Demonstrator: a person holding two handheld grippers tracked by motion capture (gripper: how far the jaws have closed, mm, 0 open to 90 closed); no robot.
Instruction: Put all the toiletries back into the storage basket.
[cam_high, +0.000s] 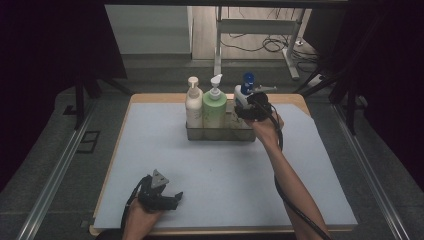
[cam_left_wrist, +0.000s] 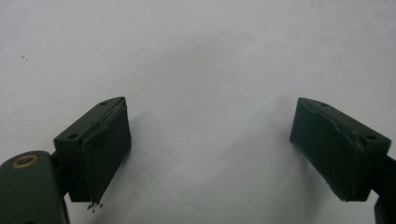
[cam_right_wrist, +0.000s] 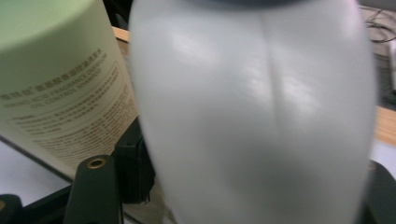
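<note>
L gripper (cam_high: 172, 196) rests near the mat's front edge, jaws wide open w/ nothing between. Cream bottle (cam_high: 193, 105), green bottle (cam_high: 214, 107), then white bottle (cam_high: 239, 100) w/ blue pump stand in the tray (cam_high: 220, 134). R gripper (cam_high: 248, 112) straddles the white bottle; whether it's squeezing can't be told. Best to let go fully, back straight out w/o tipping neighbours.

In the right gripper view, the white bottle (cam_right_wrist: 252, 116) is blurred and cut off at top and bottom, hiding the right gripper's (cam_right_wrist: 252, 186) pads. The green bottle's (cam_right_wrist: 56, 84) small print is unreadable.
</note>
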